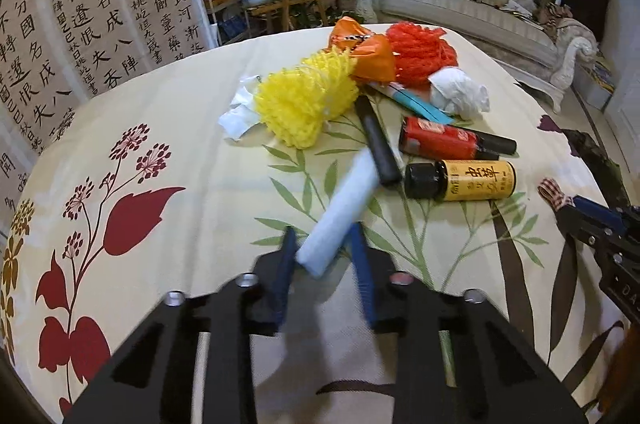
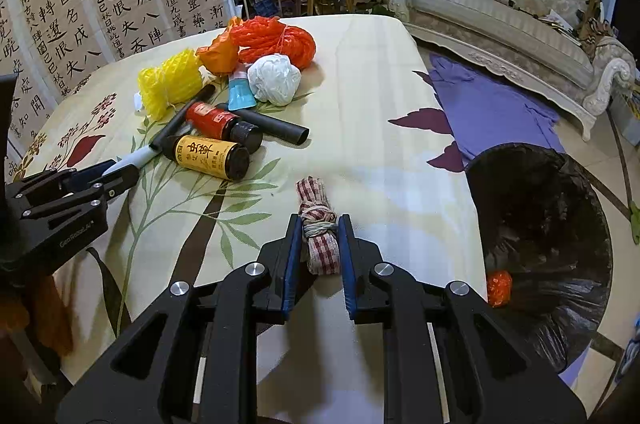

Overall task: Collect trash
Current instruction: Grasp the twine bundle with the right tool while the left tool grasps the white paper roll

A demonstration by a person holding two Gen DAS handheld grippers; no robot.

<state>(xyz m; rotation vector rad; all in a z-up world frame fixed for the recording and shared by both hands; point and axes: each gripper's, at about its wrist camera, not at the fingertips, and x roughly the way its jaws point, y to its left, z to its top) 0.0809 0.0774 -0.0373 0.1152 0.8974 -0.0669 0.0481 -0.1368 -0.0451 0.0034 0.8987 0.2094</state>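
My left gripper (image 1: pixel 322 230) is shut on the near end of a white foam roll (image 1: pixel 344 195), which slants up over the flowered tablecloth (image 1: pixel 180 224). In the right wrist view the same roll (image 2: pixel 134 157) sticks out of the left gripper (image 2: pixel 108 175) at the left edge. My right gripper (image 2: pixel 320 220) is shut on a red-checked cloth bundle (image 2: pixel 316 195) tied with string, low over the cloth near the table's right edge. A bin lined with a black bag (image 2: pixel 560 183) stands on the floor to the right, with an orange scrap (image 2: pixel 499 288) inside.
A pile lies further back on the table: a yellow net (image 1: pixel 304 99), an orange bag (image 1: pixel 370 53), a red net (image 1: pixel 420 51), crumpled white plastic (image 1: pixel 460 91), a red bottle (image 1: pixel 444 141), a yellow-labelled bottle (image 1: pixel 468 179) and a black tube (image 1: pixel 378 143). A sofa (image 2: pixel 500 23) stands behind.
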